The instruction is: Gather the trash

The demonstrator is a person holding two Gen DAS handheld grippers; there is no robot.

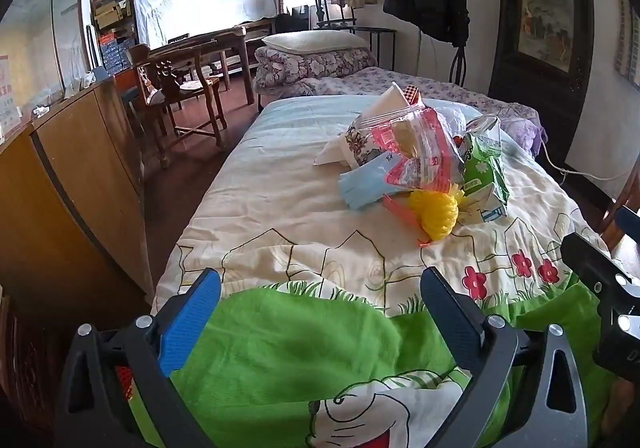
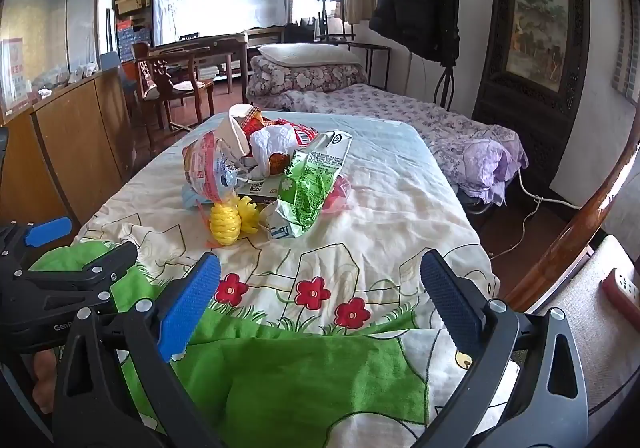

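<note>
Bed cover (image 1: 280,184): spread flat with its cartoon print up, it serves as the work surface that bears all the trash.
Trash heap (image 2: 264,168): bunched in one pile mid-cover, likely so it can be gathered in few grabs; it lies ahead of both tools, well apart from the fingertips.
Green wrapper (image 2: 312,184): crumpled on the heap's right side, nearest the right tool.
Yellow mesh (image 1: 434,214): at the heap's near edge, first within reach.
Left gripper (image 1: 320,312): jaws spread wide, nothing between them, angled down over the green hem.
Right gripper (image 2: 320,296): likewise wide apart and empty.
</note>
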